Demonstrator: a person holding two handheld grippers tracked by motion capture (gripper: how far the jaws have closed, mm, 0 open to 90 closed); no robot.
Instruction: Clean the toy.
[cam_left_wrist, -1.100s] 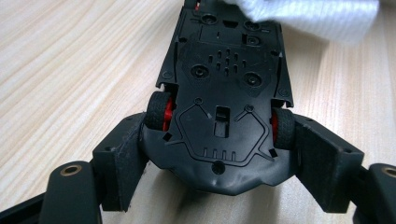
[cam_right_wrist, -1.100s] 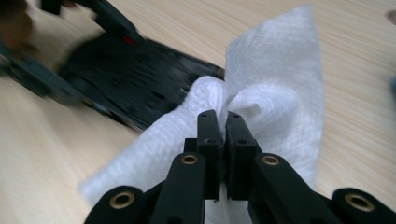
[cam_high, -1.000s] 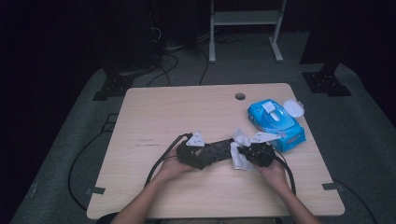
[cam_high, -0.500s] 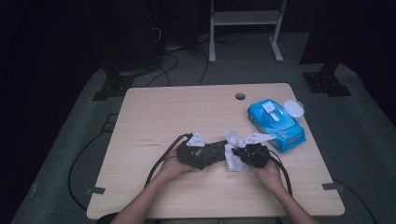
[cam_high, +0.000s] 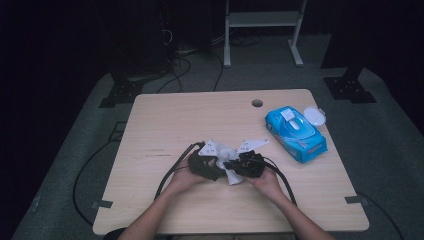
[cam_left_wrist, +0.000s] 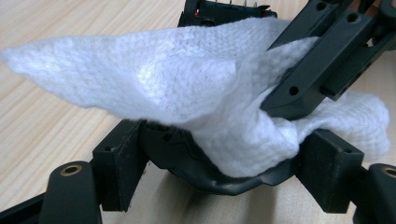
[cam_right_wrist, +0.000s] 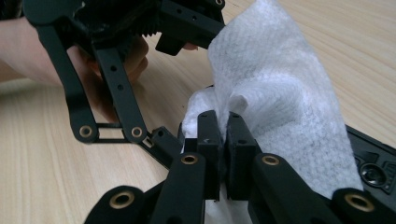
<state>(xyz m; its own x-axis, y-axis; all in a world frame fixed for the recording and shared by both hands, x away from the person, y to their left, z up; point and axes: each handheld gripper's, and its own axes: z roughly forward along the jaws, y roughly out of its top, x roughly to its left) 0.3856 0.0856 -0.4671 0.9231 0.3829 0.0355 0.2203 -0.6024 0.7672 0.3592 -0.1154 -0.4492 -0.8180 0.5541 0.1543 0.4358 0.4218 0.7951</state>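
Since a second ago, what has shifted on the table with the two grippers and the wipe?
The right gripper, shut on the white wipe, has moved left across the table toward the left gripper, so the two now sit close together with the wipe bunched between them. The left gripper stayed in place, holding a black object under the wipe. The blue wipes pack and the small white lid beside it have not moved.

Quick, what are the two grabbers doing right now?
Left gripper: jaws wide around a black object under the white wipe.
Right gripper: jaws shut on the white wipe.
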